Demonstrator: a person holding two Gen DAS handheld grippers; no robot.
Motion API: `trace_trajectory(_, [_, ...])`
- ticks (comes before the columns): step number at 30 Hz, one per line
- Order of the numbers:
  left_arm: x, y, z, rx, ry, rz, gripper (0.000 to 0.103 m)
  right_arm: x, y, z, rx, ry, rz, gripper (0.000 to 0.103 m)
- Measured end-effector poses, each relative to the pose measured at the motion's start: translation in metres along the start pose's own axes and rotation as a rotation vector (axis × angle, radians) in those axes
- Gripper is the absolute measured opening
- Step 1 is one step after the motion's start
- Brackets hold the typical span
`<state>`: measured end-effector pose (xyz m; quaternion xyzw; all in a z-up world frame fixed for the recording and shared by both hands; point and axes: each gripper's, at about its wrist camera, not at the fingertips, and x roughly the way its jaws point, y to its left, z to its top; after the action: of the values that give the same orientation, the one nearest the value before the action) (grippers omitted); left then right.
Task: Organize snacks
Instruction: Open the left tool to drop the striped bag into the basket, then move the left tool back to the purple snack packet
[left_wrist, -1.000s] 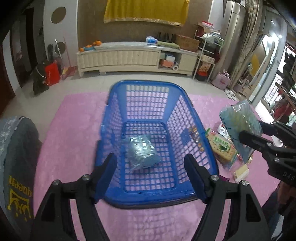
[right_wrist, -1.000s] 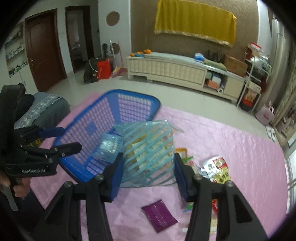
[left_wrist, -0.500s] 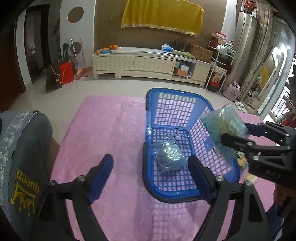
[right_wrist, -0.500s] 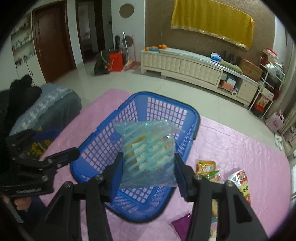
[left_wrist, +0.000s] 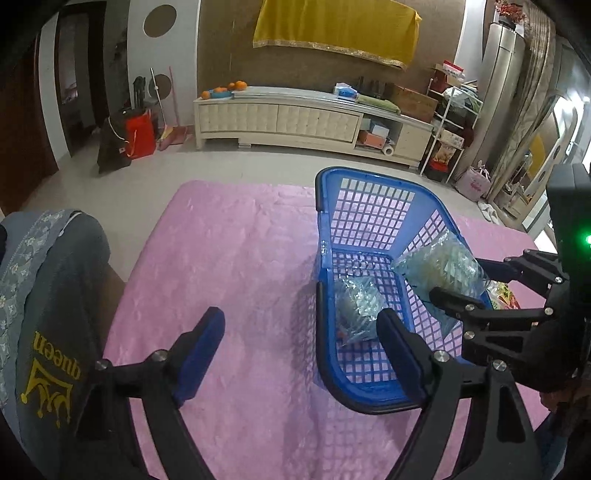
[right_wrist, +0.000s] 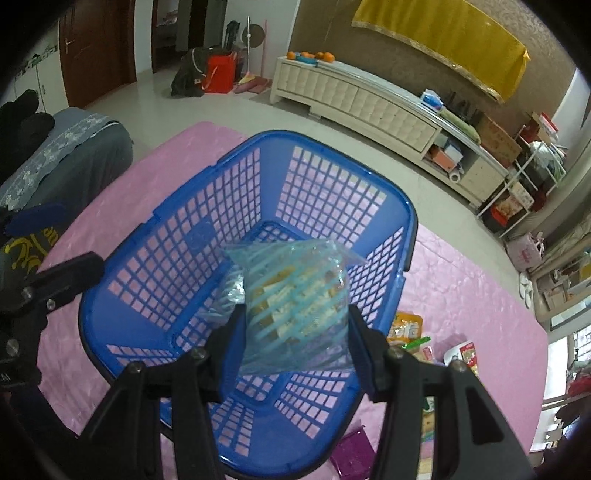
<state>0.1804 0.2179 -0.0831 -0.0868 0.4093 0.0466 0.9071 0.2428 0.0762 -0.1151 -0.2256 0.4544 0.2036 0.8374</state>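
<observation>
Landmark: blue basket (right_wrist: 373, 195), standing on the pink mat (left_wrist: 240, 258).

Right gripper (right_wrist: 293, 334): jaws clamped on a clear blue-striped snack bag (right_wrist: 295, 295), one pad pressed against each side. The bag hangs over the basket's interior, above its floor; in the left wrist view it sits at the basket's right wall, partly inside the rim (left_wrist: 441, 266).

Second snack pack (left_wrist: 356, 306), clear and crinkled: lies on the basket floor, toward the near end, just beside the held bag. In the right wrist view it is mostly hidden behind the held bag.

Left gripper (left_wrist: 303, 347): jaws wide apart, nothing between the pads. It hangs over the mat at the basket's left side; its right finger overlaps the basket's near left corner in view.

Loose snack packets (right_wrist: 406, 328) lie on the mat to the right of the basket, outside it. A purple packet (right_wrist: 351, 458) lies by the basket's near right corner.

A person's grey garment with yellow lettering (left_wrist: 48, 354) is left of the basket, at the mat's edge.
</observation>
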Motion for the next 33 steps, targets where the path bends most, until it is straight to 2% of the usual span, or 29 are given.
trace_trajectory(3, [-0.002, 0.001, 0.0, -0.005, 0.001, 0.01, 0.083, 0.0, -0.001, 0.0, 0.006, 0.0, 0.008, 0.058])
trace_trajectory(6, [-0.007, 0.0, -0.001, 0.008, -0.01, 0.042, 0.083, -0.005, -0.003, 0.0, 0.02, -0.003, 0.035, 0.065])
trace_trajectory(8, [-0.011, -0.002, -0.001, 0.019, -0.015, 0.056, 0.085, -0.016, -0.007, -0.002, 0.033, -0.045, 0.041, 0.081])
trace_trajectory(10, [-0.017, -0.006, -0.002, 0.024, -0.026, 0.054, 0.085, -0.026, -0.01, -0.002, 0.038, -0.072, 0.044, 0.087])
trace_trajectory(14, [-0.031, -0.015, -0.005, 0.022, -0.04, 0.02, 0.085, -0.046, -0.016, -0.005, 0.043, -0.112, 0.053, 0.091])
trace_trajectory(17, [-0.043, -0.025, -0.007, 0.037, -0.054, 0.024, 0.086, -0.062, -0.022, -0.01, 0.05, -0.138, 0.059, 0.091])
trace_trajectory(20, [-0.056, -0.037, -0.009, 0.051, -0.076, 0.013, 0.096, -0.081, -0.029, -0.02, 0.058, -0.176, 0.074, 0.091])
trace_trajectory(21, [-0.06, -0.042, -0.01, 0.057, -0.085, 0.013, 0.103, -0.085, -0.033, -0.023, 0.064, -0.184, 0.076, 0.091])
trace_trajectory(27, [-0.072, -0.072, -0.014, 0.105, -0.115, 0.024, 0.103, -0.11, -0.06, -0.043, 0.117, -0.23, 0.056, 0.091])
trace_trajectory(33, [-0.077, -0.11, -0.017, 0.165, -0.116, -0.009, 0.103, -0.127, -0.09, -0.067, 0.166, -0.249, 0.036, 0.091])
